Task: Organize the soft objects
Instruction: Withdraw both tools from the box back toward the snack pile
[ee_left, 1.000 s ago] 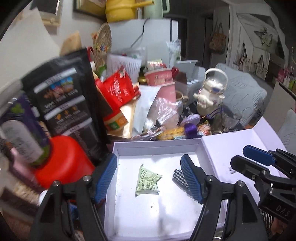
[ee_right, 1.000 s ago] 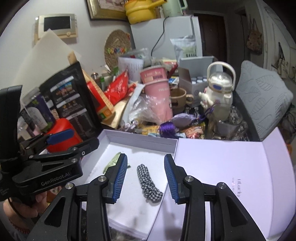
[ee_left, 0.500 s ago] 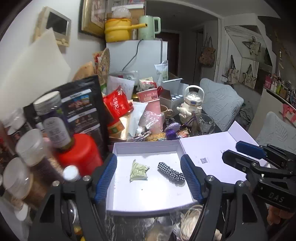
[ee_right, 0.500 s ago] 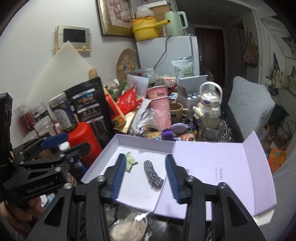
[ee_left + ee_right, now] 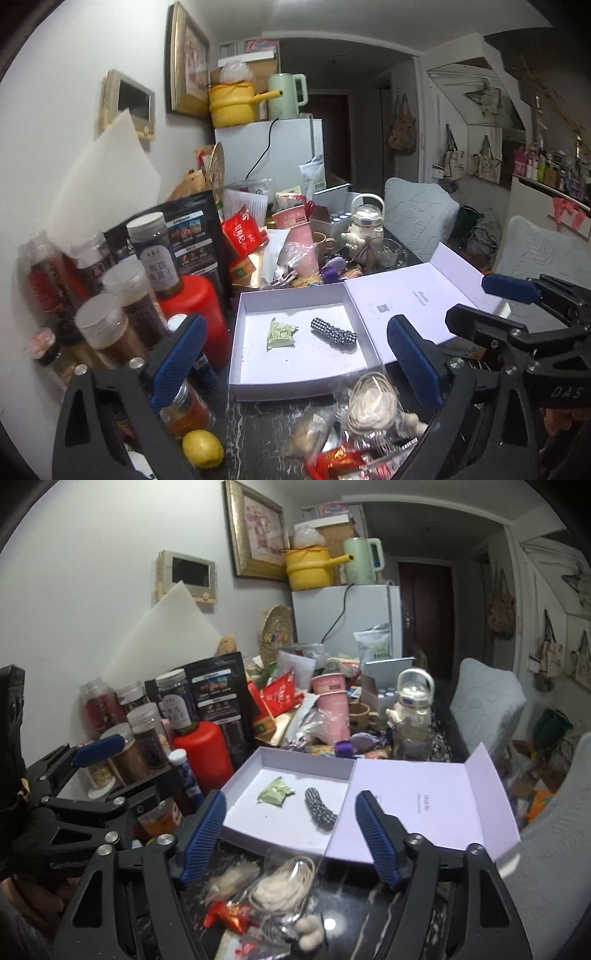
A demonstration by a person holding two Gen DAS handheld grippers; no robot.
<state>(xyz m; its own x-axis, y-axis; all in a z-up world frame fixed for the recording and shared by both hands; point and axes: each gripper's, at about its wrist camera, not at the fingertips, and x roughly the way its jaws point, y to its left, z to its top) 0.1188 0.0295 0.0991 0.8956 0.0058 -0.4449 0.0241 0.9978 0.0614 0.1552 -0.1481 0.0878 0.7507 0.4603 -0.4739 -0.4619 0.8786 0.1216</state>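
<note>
**Both grippers pull back from the box, empty**

From the left wrist, we now sit well back from the white box [image 5: 301, 384]; a second ago our blue pads framed only its floor. The left gripper [image 5: 295, 360] has its fingers spread wide, holding nothing. Inside the box lie the green packet [image 5: 280, 334] and the checked scrunchie [image 5: 333, 333], apart from each other. Newly in view just before the box's near wall is a clear bag of cream cord [image 5: 371, 402], beside a red wrapper [image 5: 338, 457] and a lemon [image 5: 203, 448].

From the right wrist, the right gripper [image 5: 291, 834] is likewise spread and empty, withdrawn from over the scrunchie [image 5: 320, 809]. The packet [image 5: 275, 792] rests left of it. The cord bag [image 5: 282, 884] lies between our fingers, nearer than the box [image 5: 284, 840]. We judge two soft items stowed, and the cord bag a likely next pick.
</note>
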